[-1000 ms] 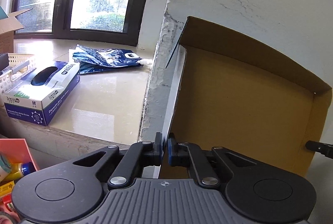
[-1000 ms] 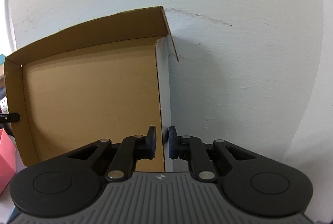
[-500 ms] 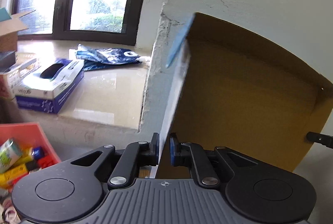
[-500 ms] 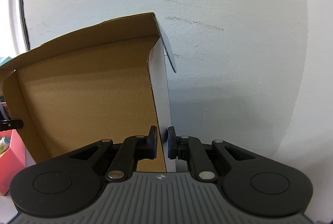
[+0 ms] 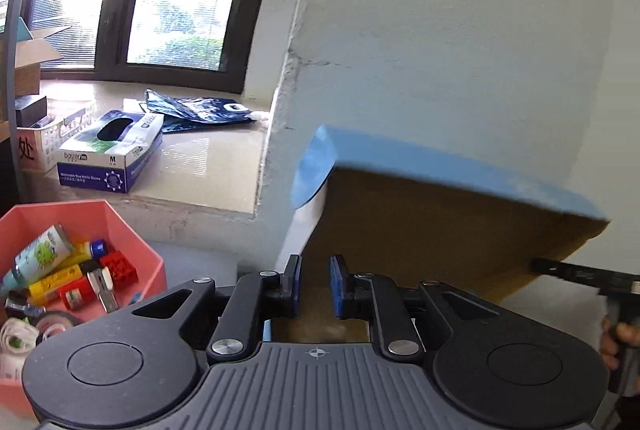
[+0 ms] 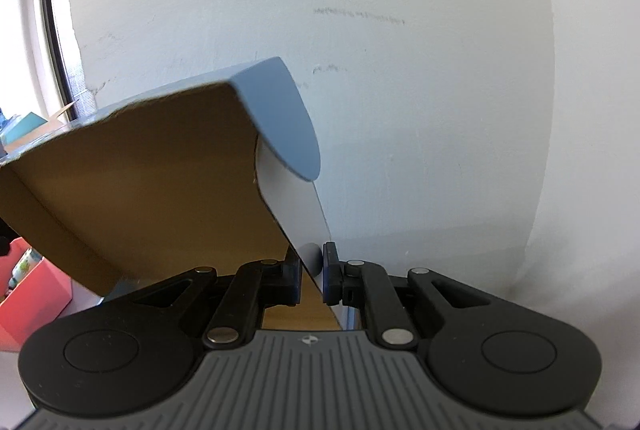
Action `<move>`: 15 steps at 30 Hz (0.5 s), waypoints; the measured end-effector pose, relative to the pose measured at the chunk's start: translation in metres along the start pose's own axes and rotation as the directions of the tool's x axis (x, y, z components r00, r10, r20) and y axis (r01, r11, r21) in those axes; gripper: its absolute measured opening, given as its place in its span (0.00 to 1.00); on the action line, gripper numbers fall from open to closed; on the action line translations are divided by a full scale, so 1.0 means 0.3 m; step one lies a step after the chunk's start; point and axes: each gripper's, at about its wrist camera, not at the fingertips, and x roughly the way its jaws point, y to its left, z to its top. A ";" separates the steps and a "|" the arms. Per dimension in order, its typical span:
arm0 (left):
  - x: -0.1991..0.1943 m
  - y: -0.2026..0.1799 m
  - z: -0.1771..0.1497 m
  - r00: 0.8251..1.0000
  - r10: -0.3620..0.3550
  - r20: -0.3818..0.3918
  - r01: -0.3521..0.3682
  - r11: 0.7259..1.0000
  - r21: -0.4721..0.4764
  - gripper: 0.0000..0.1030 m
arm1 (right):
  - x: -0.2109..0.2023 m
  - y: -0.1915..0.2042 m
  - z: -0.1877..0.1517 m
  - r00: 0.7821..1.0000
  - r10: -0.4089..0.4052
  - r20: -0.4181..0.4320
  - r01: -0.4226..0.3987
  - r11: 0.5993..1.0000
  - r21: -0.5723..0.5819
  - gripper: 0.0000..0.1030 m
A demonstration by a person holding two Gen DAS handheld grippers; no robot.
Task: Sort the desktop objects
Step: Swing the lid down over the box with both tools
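Cardboard, brown inside and blue outside, forms an open box lid now tipped forward; its side wall has just been released by the left gripper, whose jaws have been opening. The opposite wall is clamped by the right gripper, so closing seems underway beside the pink plastic bin.

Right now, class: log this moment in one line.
left gripper: just opening, off box wall | right gripper: shut on cardboard box wall | pink bin: filled

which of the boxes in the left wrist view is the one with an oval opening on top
The glove box on the windowsill: white and blue, with a dark oval dispensing hole. The brown cardboard box lacks one.
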 end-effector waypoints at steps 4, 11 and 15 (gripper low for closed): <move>-0.079 -0.027 -0.048 1.000 -0.026 -0.014 0.026 1.000 0.008 0.21 | -0.030 0.004 -0.048 1.000 0.000 -0.021 0.000 1.000 0.002 0.13; -0.218 -0.054 -0.112 0.999 -0.043 0.002 0.043 0.999 0.022 0.34 | -0.058 0.044 -0.111 0.999 -0.012 -0.038 0.011 1.000 -0.024 0.16; -0.251 -0.051 -0.114 0.999 -0.026 0.021 0.026 0.999 0.021 0.34 | -0.103 0.038 -0.157 0.999 -0.021 -0.045 0.020 0.999 -0.027 0.16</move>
